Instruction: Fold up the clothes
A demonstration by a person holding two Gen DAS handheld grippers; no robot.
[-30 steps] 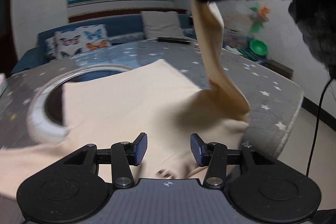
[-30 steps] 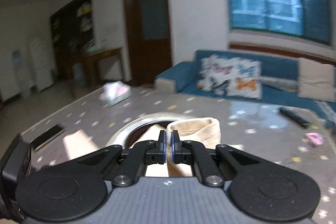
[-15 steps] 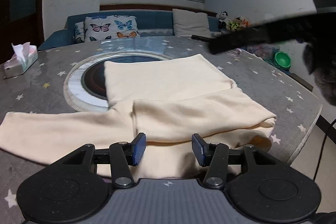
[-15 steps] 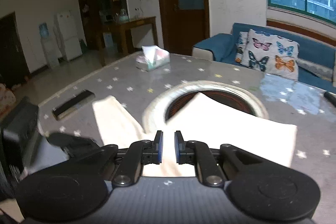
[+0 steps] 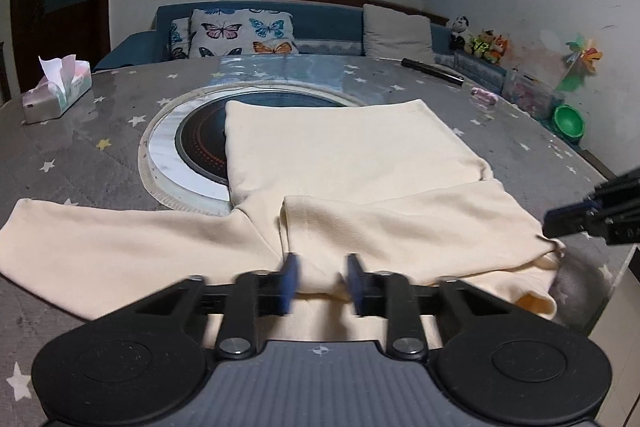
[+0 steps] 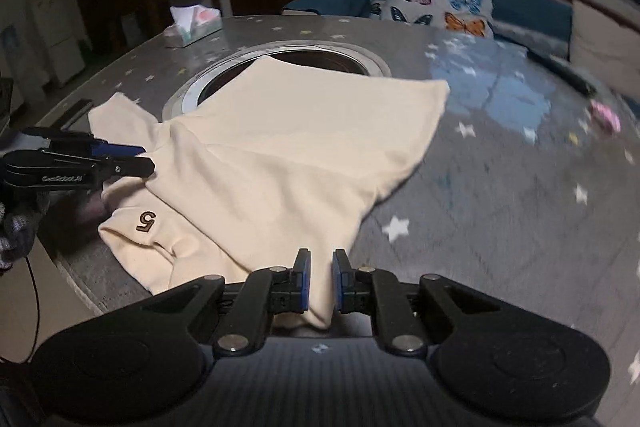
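Note:
A cream long-sleeved top (image 5: 352, 163) lies flat on the round grey table (image 5: 100, 155), partly over the inset hotplate (image 5: 200, 143). One sleeve (image 5: 400, 223) is folded across the body; the other sleeve (image 5: 120, 243) stretches out to the left. My left gripper (image 5: 319, 281) is open just above the near edge of the top, jaws blurred. My right gripper (image 6: 319, 281) is open with a narrow gap over the top's (image 6: 288, 147) near corner. It also shows at the right edge of the left wrist view (image 5: 560, 223). A "5" mark (image 6: 146, 221) shows near the collar.
A tissue box (image 5: 56, 89) stands at the far left of the table. A black remote (image 5: 432, 69) and a small pink item (image 5: 484, 95) lie at the far right. A blue sofa with butterfly cushions (image 5: 240, 31) stands behind. The table edge (image 5: 592, 299) is close on the right.
My right gripper laid the lifted sleeve across the top's body, let go of it and drew back to the table's right edge. My left gripper moved closer to the top's near edge.

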